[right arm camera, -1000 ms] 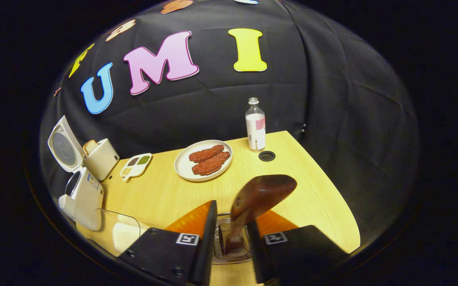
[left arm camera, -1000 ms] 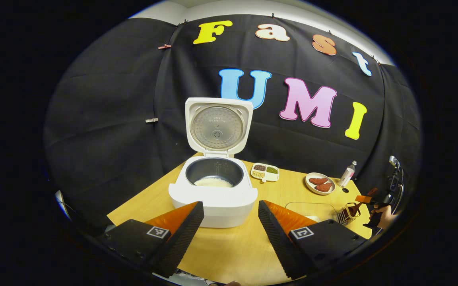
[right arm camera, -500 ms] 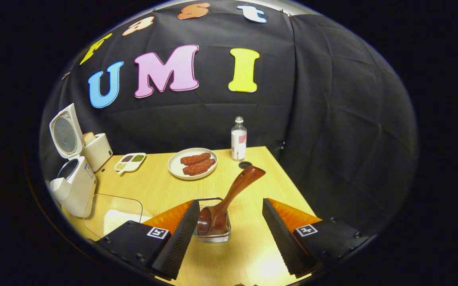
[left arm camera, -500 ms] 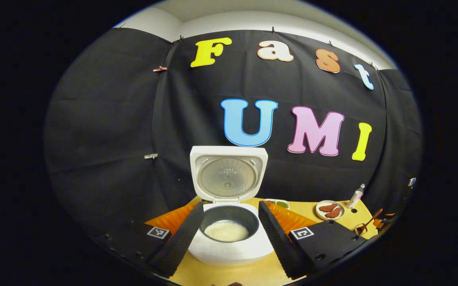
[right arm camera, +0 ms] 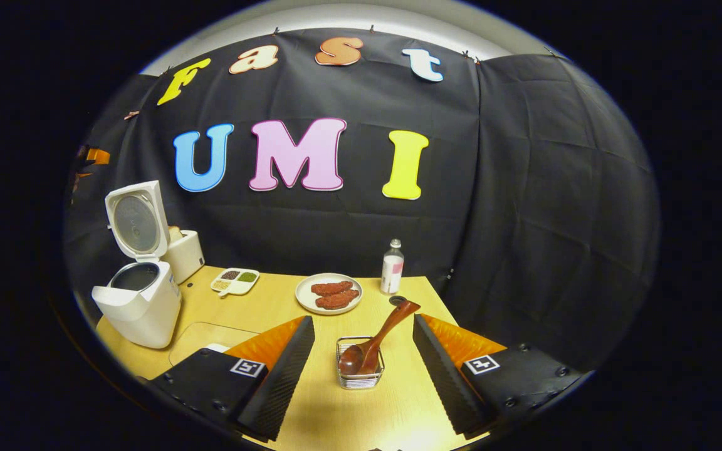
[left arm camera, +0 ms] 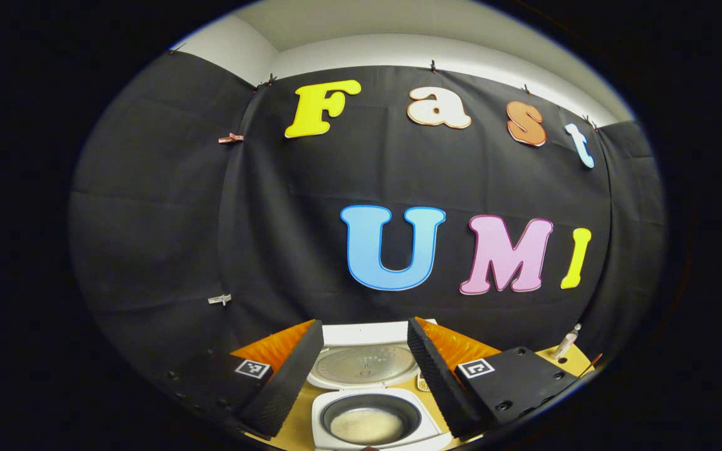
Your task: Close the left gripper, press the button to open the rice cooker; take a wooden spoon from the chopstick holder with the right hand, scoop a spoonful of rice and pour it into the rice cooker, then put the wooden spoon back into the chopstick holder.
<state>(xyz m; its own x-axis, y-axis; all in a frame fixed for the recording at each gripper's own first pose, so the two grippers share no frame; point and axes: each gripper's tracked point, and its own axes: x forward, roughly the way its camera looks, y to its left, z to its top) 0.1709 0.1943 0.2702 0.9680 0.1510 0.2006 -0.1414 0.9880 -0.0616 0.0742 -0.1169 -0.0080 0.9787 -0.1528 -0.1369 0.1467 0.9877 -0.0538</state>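
Observation:
The white rice cooker point(left arm camera: 378, 407) stands open, lid point(left arm camera: 361, 364) upright, with white rice in its dark pot point(left arm camera: 366, 426). My left gripper point(left arm camera: 364, 326) hangs open above and in front of it, nothing between its fingers. In the right gripper view the same cooker point(right arm camera: 138, 304) is at the far left of the wooden table point(right arm camera: 261, 313). The wooden spoon point(right arm camera: 378, 338) leans bowl-down in the wire chopstick holder point(right arm camera: 360, 376). My right gripper point(right arm camera: 364, 319) is open, raised above and behind the holder, clear of the spoon.
A clear glass container point(right arm camera: 210, 332) of rice lies by the right gripper's left finger. Farther back are a plate of meat point(right arm camera: 328, 293), a small bottle point(right arm camera: 392, 274), a divided dish point(right arm camera: 234, 280) and a white appliance point(right arm camera: 184, 254). The table edge runs close on the right.
The right gripper opened, let go of the spoon into the holder and drew back upward. The left gripper rose and tilted up, so the cooker slid to the bottom of its view.

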